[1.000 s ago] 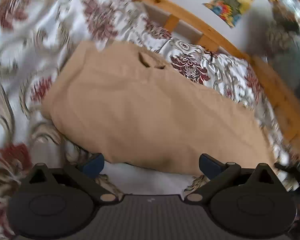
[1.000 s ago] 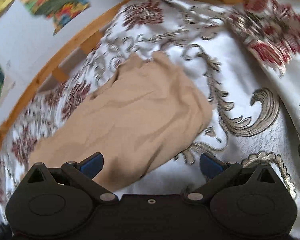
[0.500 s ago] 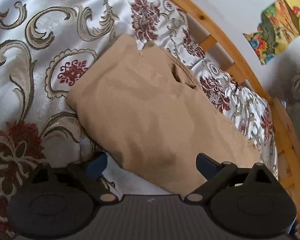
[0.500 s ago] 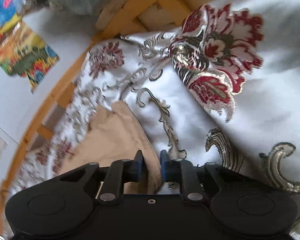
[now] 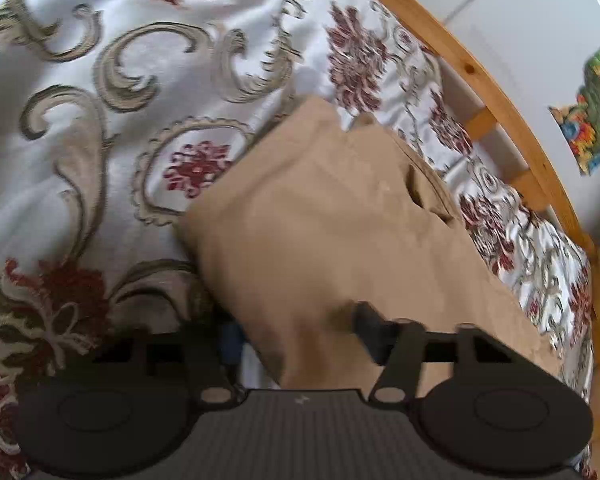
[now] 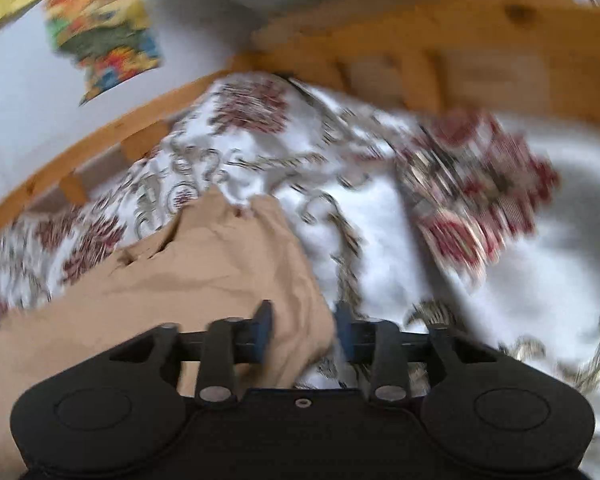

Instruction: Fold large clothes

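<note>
I note my left gripper (image 5: 296,336) now straddles the tan garment's (image 5: 340,232) edge; right gripper (image 6: 302,330) has reopened around it

Right view motion-blurred: bedspread (image 6: 480,200) pattern and wall poster (image 6: 104,40) unresolved; tan garment (image 5: 340,240) partly hides left gripper (image 5: 296,332), grip state indeterminate.

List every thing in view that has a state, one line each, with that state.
tan garment: folded, lying on the bedspread, near edge between both grippers' fingers.
left gripper: part closed around the garment's edge.
right gripper: part closed, cloth between its fingers.
floral bedspread: spread, wrinkled.
</note>
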Available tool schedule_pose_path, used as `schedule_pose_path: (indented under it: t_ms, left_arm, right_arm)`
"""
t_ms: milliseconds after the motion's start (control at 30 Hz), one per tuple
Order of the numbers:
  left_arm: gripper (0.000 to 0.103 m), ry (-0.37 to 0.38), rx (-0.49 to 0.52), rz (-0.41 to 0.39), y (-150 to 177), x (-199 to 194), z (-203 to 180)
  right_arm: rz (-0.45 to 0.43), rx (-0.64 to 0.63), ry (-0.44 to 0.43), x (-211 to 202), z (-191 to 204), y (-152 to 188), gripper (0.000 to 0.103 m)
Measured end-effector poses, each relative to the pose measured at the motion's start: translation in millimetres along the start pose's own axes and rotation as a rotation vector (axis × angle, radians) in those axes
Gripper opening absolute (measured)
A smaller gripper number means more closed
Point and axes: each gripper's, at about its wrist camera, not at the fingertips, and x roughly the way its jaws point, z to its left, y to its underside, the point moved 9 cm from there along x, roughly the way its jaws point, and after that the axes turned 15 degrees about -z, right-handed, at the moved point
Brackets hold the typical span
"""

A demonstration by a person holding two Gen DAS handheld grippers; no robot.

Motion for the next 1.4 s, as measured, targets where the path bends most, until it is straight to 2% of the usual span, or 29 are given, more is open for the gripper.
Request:
schedule_pose_path:
  t_ms: [33, 133, 267, 333, 467, 567, 667, 700, 800, 867, 967, 1000, 1033, 1100, 1233, 1300, 1333, 1400]
  left_arm:
    - [0.049, 0.007, -0.016, -0.004, -0.9, -0.5, 2.4]
    - [0.049, 0.082, -0.054, 0.023, -4.2, -0.6, 0.9]
    - [0.054, 0.121, -0.045, 0.036, -8.4, 1.6, -2.6]
    - [0.06, 0.116, -0.04, 0.044, -6.5, 7.2, -2.1]
    - [0.072, 0.154, -0.003, 0.038, -3.6, 12.7, -7.9]
    - [0.077, 0.167, 0.013, 0.031, -2.8, 15.9, -12.0]
    - [0.077, 0.169, 0.037, 0.024, -1.7, 17.0, -13.2]
    - [0.078, 0.168, 0.051, 0.02, -1.1, 17.1, -13.9]
    - [0.078, 0.167, 0.076, 0.006, 0.4, 15.6, -15.0]
    - [0.073, 0.156, 0.075, -0.003, -0.6, 14.9, -13.9]
    - [0.054, 0.124, 0.073, -0.03, -3.0, 12.4, -9.7]
    - [0.038, 0.121, 0.068, -0.044, -4.1, 10.0, -9.1]
    - [0.017, 0.114, 0.072, -0.06, -6.0, 7.5, -9.8]
    - [0.008, 0.123, 0.12, -0.081, -10.3, 0.1, -20.5]
    - [0.001, 0.181, 0.328, -0.14, -21.4, -29.9, -73.4]
    - [0.001, 0.32, 0.435, -0.174, -25.3, -49.5, -113.0]
    - [0.001, 0.374, 0.57, -0.183, -21.9, -59.7, -140.1]
    - [0.001, 0.418, 0.779, -0.213, -9.7, -74.7, -181.4]
  right_arm:
    - [-0.027, -0.059, -0.01, -3.4, 8.6, -2.1, 0.056]
    - [-0.105, -0.249, -0.071, -9.2, 47.4, -3.5, 0.064]
    - [-0.13, -0.392, -0.277, 0.7, 118.0, 6.4, 0.066]
    - [-0.147, -0.458, -0.354, 13.8, 151.7, 11.4, 0.066]
    - [-0.179, -0.585, -0.437, 52.2, 212.7, 17.8, 0.067]
    - [-0.126, -0.608, -0.463, 81.4, 242.8, 24.3, 0.072]
    - [0.02, -0.639, -0.515, 106.6, 262.6, 50.3, 0.072]
    - [0.032, -0.66, -0.514, 108.5, 264.0, 58.6, 0.072]
    - [-0.021, -0.665, -0.507, 97.9, 260.5, 65.9, 0.072]
    - [-0.02, -0.628, -0.521, 84.1, 250.4, 66.7, 0.072]
    - [-0.035, -0.578, -0.529, 61.0, 230.1, 69.0, 0.074]
    - [-0.057, -0.564, -0.529, 53.4, 222.4, 71.1, 0.076]
    - [-0.071, -0.557, -0.528, 49.7, 218.0, 73.8, 0.076]
    - [-0.079, -0.533, -0.52, 44.7, 208.6, 78.3, 0.076]
    - [-0.081, -0.525, -0.518, 45.0, 205.3, 82.5, 0.076]
    - [-0.078, -0.512, -0.521, 45.2, 202.4, 84.4, 0.077]
    - [-0.074, -0.507, -0.522, 45.5, 201.2, 84.7, 0.077]
    - [-0.059, -0.494, -0.522, 48.3, 200.8, 83.9, 0.077]
